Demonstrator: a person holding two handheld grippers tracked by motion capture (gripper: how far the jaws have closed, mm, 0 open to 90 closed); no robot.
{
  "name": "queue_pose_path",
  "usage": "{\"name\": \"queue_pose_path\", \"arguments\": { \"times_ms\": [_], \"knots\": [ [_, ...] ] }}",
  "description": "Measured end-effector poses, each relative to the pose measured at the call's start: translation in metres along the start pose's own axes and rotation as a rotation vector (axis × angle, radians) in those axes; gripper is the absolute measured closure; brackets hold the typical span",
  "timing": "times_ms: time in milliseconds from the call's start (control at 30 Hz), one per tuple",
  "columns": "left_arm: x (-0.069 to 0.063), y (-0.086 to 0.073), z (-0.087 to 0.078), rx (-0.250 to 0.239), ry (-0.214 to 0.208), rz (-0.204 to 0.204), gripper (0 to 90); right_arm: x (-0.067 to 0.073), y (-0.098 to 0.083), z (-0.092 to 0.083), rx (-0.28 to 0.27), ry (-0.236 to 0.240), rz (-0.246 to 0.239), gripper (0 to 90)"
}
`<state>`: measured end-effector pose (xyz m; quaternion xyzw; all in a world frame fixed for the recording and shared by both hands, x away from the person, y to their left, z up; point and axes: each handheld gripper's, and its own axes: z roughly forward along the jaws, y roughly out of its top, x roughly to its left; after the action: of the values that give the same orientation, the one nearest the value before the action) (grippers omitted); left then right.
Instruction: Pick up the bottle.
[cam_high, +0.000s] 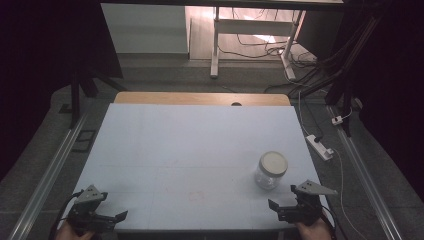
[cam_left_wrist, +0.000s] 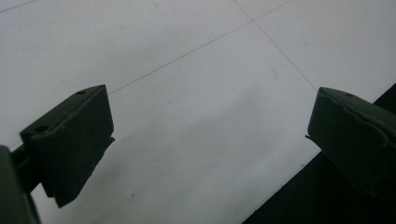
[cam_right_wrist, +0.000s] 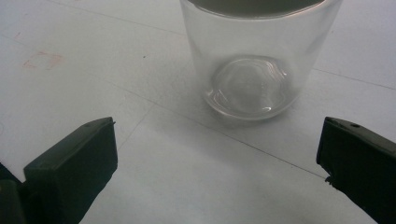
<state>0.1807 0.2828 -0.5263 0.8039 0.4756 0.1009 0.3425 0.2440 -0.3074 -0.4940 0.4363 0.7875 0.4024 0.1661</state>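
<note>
From the high view, a white table top (cam_high: 190, 150) fills the middle, with a clear jar (cam_high: 270, 170) standing upright toward four o'clock of its surface, a pale lid on top. At seven o'clock the left gripper (cam_high: 107, 218) sits at the near edge, held by a hand (cam_high: 70, 231) that enters from the bottom; its jaws point toward three o'clock and stand apart, released. At five o'clock the right gripper (cam_high: 280, 210) is held by the other hand (cam_high: 312, 231), its grey three-cornered plate on top, its jaws pointing toward nine o'clock and also spread, near the jar but apart from it. Beyond the table, at two o'clock, a white power strip (cam_high: 320, 146) lies on the grey floor among cables.

Along the left gripper view, the two black jaws rise at eight and four o'clock, wide apart, with bare white table (cam_left_wrist: 201, 93) between them and the dark table edge at five o'clock.

Along the right gripper view, the jaws again stand wide, gripping nothing. The jar (cam_right_wrist: 254, 60) stands at twelve o'clock ahead of them, upright, its thick glass base resting on the table (cam_right_wrist: 93, 70), clear of both jaws.
</note>
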Motion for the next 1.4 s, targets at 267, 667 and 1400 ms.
{"name": "queue_pose_path", "arguments": {
  "times_ms": [267, 667, 1400],
  "knots": [
    [0.0, 0.0, 0.0, 0.001, -0.001, 0.0, 1.0, 0.002, 0.005, 0.0, -0.027, 0.002, -0.028, 0.0],
    [-0.001, 0.001, 0.001, 0.01, 0.003, 0.014, 0.8, 0.0, 0.012, 0.007, -0.013, 0.007, -0.007, 0.0],
    [-0.003, 0.001, 0.002, 0.022, 0.003, 0.03, 0.8, -0.005, 0.032, 0.027, -0.002, -0.079, -0.004, 0.0]
  ]
}}
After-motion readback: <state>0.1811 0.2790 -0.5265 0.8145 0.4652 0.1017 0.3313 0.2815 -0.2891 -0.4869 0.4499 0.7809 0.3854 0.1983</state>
